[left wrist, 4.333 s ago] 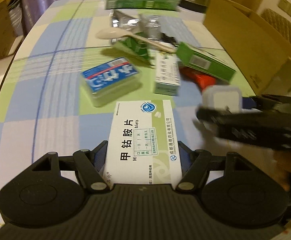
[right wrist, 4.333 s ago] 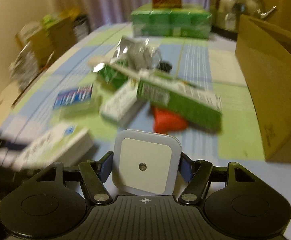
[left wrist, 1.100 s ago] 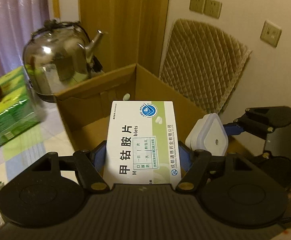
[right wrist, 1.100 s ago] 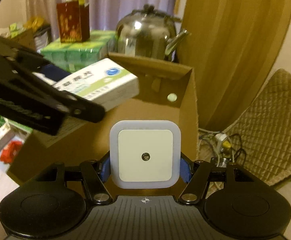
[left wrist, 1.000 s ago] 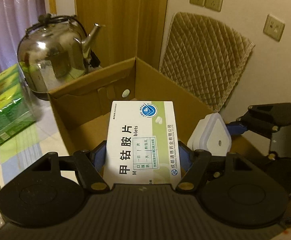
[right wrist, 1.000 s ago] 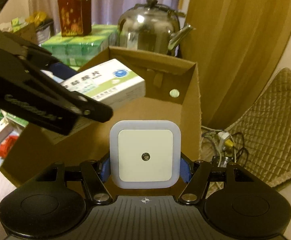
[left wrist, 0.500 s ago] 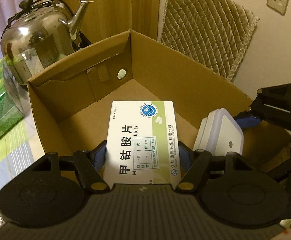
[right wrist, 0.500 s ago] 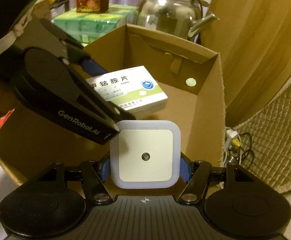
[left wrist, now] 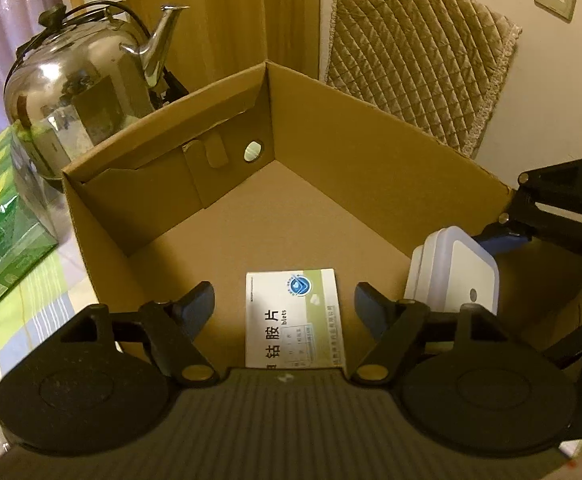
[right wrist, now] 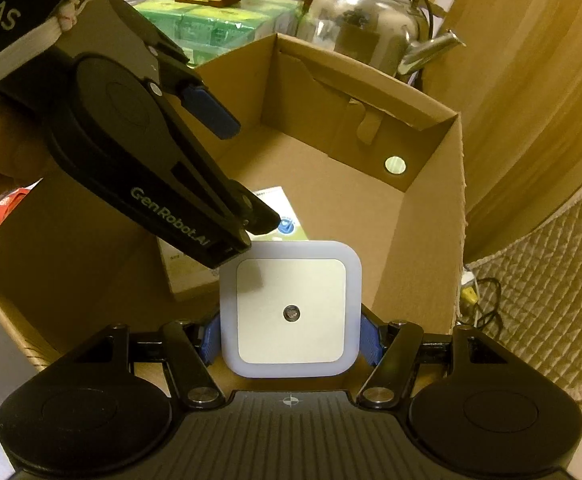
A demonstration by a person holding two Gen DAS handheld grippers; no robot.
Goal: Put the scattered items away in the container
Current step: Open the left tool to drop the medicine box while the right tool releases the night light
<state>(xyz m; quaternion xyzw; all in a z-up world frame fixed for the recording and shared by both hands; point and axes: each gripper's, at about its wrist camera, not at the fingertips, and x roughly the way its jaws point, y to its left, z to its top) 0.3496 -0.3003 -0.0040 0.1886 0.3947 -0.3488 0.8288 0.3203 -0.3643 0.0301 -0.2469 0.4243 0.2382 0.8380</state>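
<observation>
The room is dim and the light is warm and yellow, so everything looks a bit orange. Both pictures are sharp, with no blur. They bend at the edges, and the corners go black, like looking through a round glass. The shiny kettle [left wrist: 79,92] has bright white spots on its side, toward 10 o'clock in the left view. Inside the cardboard box [left wrist: 355,184] the far walls are darker than the floor. The white night light [right wrist: 291,308] carries a soft grey shadow at its 11 o'clock corner.
</observation>
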